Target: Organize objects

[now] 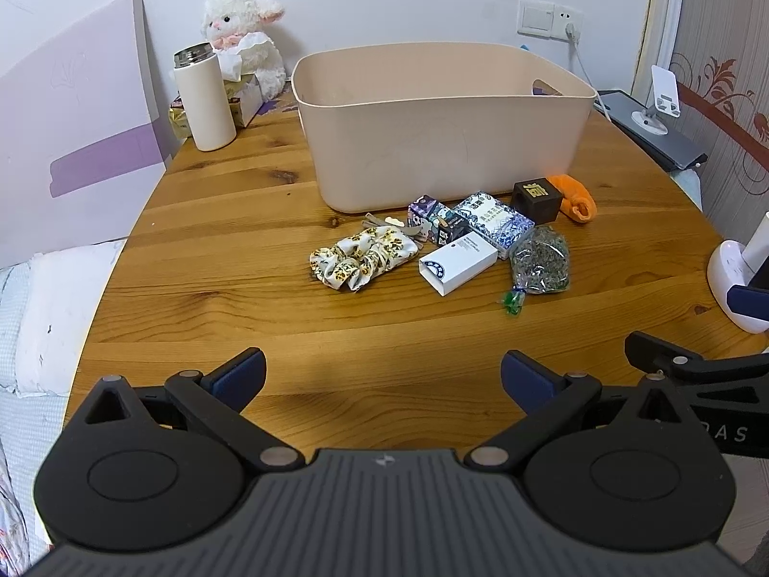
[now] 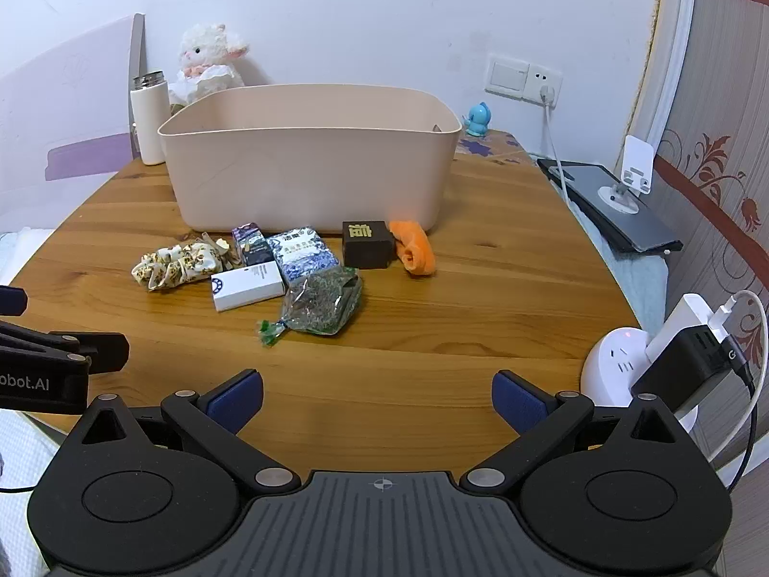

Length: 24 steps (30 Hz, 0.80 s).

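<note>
Left tongs (image 1: 383,375) spread wide, right tongs (image 2: 377,396) likewise, both empty

Soft, even indoor light fills both views, perhaps from overhead. The wooden counter (image 1: 240,221) carries a mild sheen and only faint shadows under the clutter. Focus is sharp centrally; fisheye bending curves the counter's edges, and the corners darken.
</note>
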Each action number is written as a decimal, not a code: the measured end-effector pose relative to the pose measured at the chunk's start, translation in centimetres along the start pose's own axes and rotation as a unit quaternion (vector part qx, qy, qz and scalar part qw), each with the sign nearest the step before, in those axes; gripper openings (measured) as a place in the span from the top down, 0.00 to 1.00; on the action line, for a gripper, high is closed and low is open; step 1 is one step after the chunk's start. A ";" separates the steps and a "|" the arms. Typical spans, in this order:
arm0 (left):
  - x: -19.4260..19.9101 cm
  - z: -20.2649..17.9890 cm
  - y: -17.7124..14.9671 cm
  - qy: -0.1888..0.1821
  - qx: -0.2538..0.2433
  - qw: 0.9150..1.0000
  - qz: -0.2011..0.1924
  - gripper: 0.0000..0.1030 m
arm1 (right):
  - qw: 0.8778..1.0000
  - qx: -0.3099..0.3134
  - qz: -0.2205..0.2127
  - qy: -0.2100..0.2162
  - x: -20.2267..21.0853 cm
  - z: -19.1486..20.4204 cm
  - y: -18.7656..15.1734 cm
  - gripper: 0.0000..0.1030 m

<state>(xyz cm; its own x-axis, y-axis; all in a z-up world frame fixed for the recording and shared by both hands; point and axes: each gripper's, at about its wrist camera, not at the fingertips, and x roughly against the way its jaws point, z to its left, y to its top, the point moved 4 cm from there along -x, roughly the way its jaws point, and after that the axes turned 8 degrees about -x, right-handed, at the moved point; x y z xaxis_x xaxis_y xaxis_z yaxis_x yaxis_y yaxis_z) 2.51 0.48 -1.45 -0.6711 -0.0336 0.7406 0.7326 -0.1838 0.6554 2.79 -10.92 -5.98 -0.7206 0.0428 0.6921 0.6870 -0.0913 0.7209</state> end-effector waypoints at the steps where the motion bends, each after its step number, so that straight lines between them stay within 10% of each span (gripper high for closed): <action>1: 0.0 0.0 0.0 0.000 0.000 1.000 0.000 0.00 | 1.000 0.000 0.000 0.000 0.0 0.0 0.0 0.00; 24: 0.2 0.1 0.3 0.003 -0.005 1.000 -0.001 0.00 | 1.000 0.004 0.001 0.001 0.0 0.4 0.3 0.00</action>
<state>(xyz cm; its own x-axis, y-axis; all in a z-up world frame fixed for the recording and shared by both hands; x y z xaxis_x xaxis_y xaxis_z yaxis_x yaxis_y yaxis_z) 2.61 0.49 -1.09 -0.6737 -0.0394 0.7380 0.7296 -0.1940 0.6557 3.07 -10.59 -5.77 -0.7198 0.0415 0.6929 0.6886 -0.0829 0.7203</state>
